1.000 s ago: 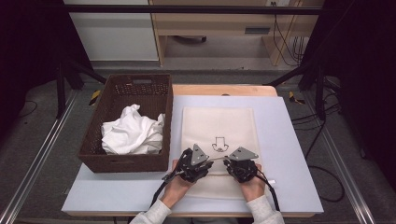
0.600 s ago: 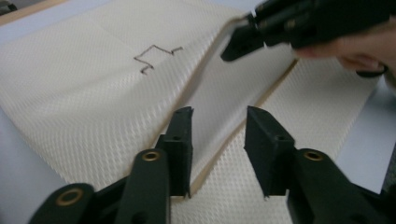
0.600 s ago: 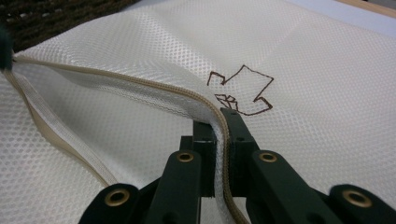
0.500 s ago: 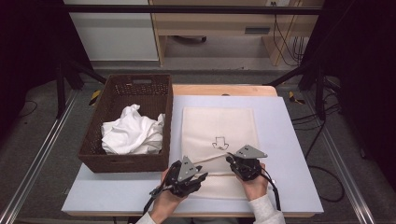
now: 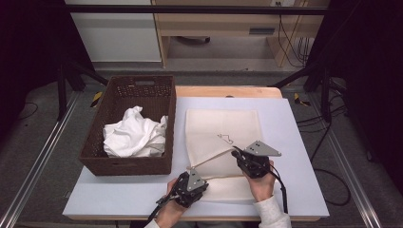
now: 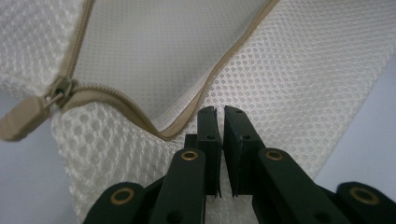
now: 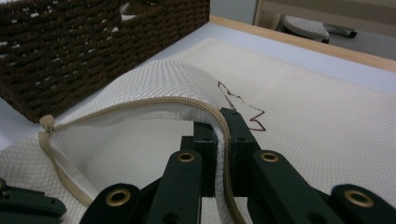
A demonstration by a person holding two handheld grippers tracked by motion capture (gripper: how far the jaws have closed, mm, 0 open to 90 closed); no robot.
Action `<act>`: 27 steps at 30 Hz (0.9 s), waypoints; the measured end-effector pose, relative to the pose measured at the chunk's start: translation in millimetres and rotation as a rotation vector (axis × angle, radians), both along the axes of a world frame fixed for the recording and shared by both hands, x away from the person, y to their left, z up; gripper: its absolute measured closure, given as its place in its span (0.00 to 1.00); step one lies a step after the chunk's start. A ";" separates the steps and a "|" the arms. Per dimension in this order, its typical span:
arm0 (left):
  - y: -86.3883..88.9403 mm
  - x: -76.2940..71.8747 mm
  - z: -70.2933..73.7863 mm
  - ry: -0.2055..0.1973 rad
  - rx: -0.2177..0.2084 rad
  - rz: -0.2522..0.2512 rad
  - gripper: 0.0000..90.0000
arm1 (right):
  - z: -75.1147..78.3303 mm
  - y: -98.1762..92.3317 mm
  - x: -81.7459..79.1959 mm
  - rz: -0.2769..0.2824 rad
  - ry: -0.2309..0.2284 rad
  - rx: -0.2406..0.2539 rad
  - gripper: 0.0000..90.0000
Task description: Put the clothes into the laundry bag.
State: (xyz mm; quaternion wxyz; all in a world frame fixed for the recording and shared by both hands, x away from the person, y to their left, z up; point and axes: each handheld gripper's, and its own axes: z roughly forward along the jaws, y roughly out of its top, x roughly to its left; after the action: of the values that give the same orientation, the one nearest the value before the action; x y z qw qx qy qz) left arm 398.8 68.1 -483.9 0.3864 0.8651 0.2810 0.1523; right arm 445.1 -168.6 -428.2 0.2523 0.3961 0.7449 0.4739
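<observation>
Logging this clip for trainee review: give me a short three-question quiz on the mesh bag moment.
1. True or false: the right gripper pinches the upper zipper edge of the mesh laundry bag.
2. What lies in the wicker basket? A) white cloth B) shoes C) bottles
3. Fill in: the left gripper is shut on the bag's ____ edge.

Key: 1 true; 2 A, crumpled white cloth; 3 lower.
</observation>
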 end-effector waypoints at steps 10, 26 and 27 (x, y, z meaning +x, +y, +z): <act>5.8 -5.8 17.3 -0.032 -0.061 -0.004 0.71 | 4.6 0.3 -1.3 -0.009 -0.016 0.012 0.95; 74.5 5.0 112.9 -0.222 -0.185 0.137 0.29 | 5.1 -3.2 -2.1 -0.007 -0.020 0.014 0.94; 74.5 5.0 112.9 -0.222 -0.185 0.137 0.29 | 5.1 -3.2 -2.1 -0.007 -0.020 0.014 0.94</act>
State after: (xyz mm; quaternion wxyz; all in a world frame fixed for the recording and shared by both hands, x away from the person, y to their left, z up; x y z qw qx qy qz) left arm 403.8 142.5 -370.9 0.4819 0.7825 0.3078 0.2465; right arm 442.9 -171.8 -423.2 0.2587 0.3959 0.7376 0.4819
